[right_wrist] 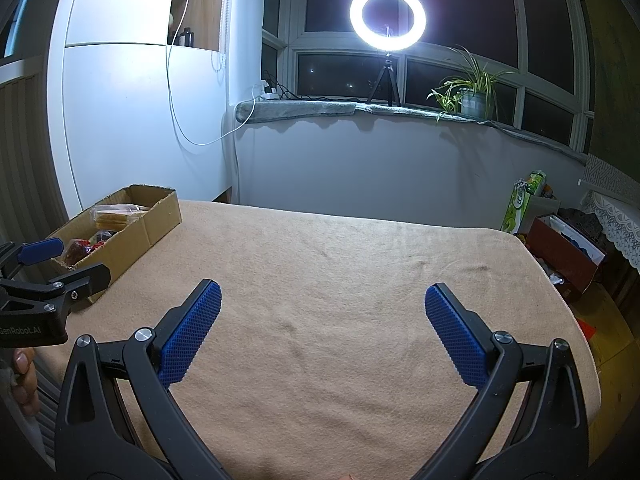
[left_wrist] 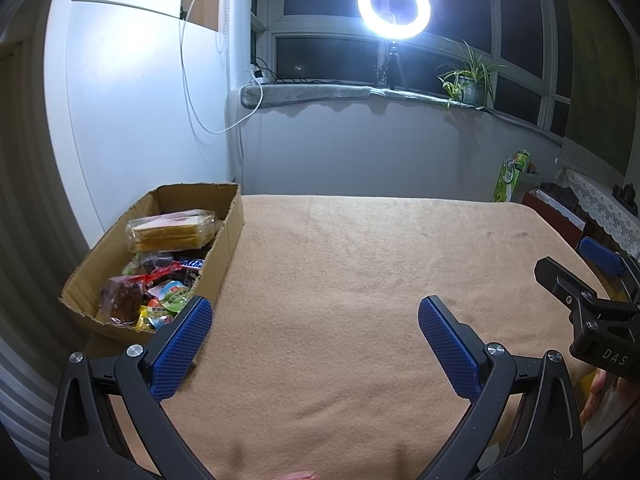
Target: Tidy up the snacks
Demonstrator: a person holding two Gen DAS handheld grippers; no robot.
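A cardboard box (left_wrist: 228,236) stands at the table's left edge and holds several snacks: a wrapped sandwich cake (left_wrist: 172,230), a Snickers bar (left_wrist: 191,263), a brown cake in clear wrap (left_wrist: 122,298) and jelly cups (left_wrist: 170,294). The box also shows in the right wrist view (right_wrist: 156,220). My left gripper (left_wrist: 315,310) is open and empty, its left finger just beside the box's near corner. My right gripper (right_wrist: 323,296) is open and empty over the bare tan cloth. Each gripper shows at the edge of the other's view.
The table is covered with a tan cloth (left_wrist: 360,264). A ring light on a tripod (left_wrist: 394,8) and a potted plant (left_wrist: 470,80) stand on the windowsill behind. A green package (right_wrist: 522,204) and a red box (right_wrist: 560,252) sit off the table's right.
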